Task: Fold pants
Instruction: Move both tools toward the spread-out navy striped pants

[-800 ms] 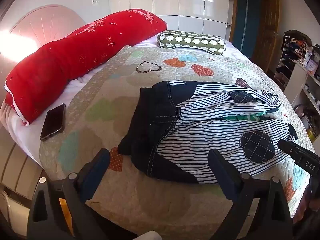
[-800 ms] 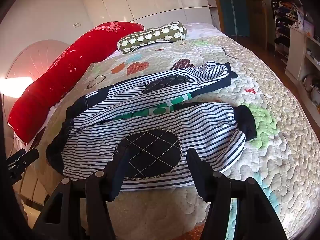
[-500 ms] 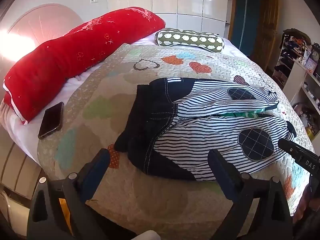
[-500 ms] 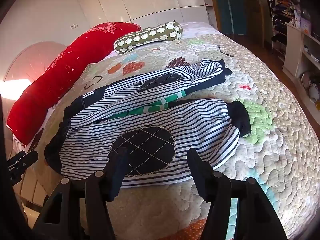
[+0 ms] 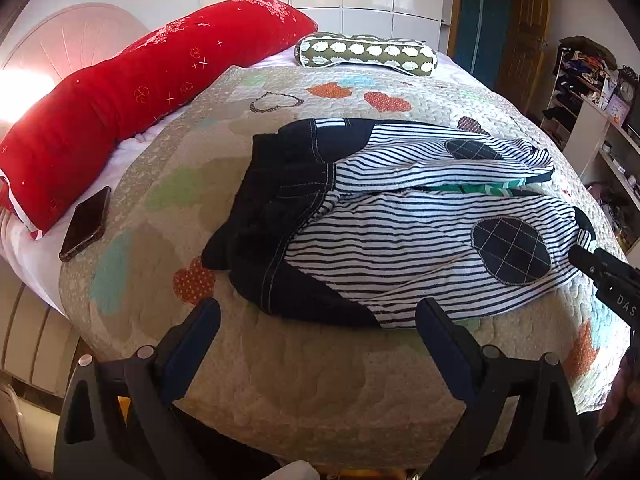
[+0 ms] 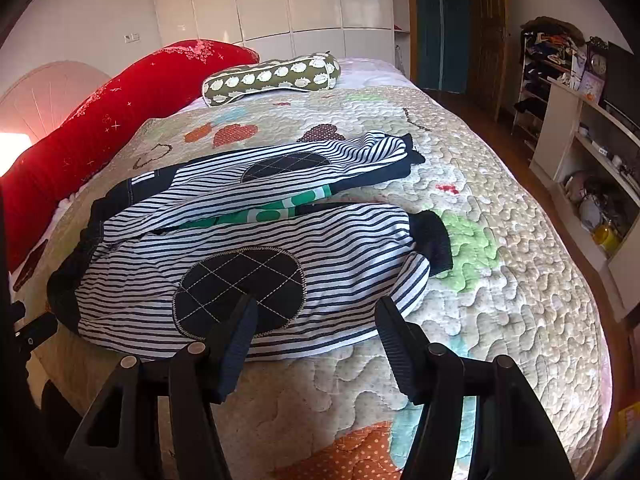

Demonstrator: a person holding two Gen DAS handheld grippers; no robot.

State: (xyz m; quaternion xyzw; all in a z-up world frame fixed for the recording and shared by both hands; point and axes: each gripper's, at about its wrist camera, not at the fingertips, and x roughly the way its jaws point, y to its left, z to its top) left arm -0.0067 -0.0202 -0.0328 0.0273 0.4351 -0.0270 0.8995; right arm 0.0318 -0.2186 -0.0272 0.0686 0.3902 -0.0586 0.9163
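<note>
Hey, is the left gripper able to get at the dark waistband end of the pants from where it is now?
Probably yes. The left gripper hangs open just short of the pants, whose dark waistband end lies nearest it. Only bare quilt sits between them, and the phone lies well off to the side.

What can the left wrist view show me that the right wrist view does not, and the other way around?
Only the left wrist view shows the dark phone lying whole on the white sheet beside the red pillow, and the pants' dark waistband facing the camera.

Only the right wrist view shows the near leg's dark cuff in full.

Both show the striped pants flat on the quilt, the green spotted cushion, and an open gripper: left gripper, right gripper.
</note>
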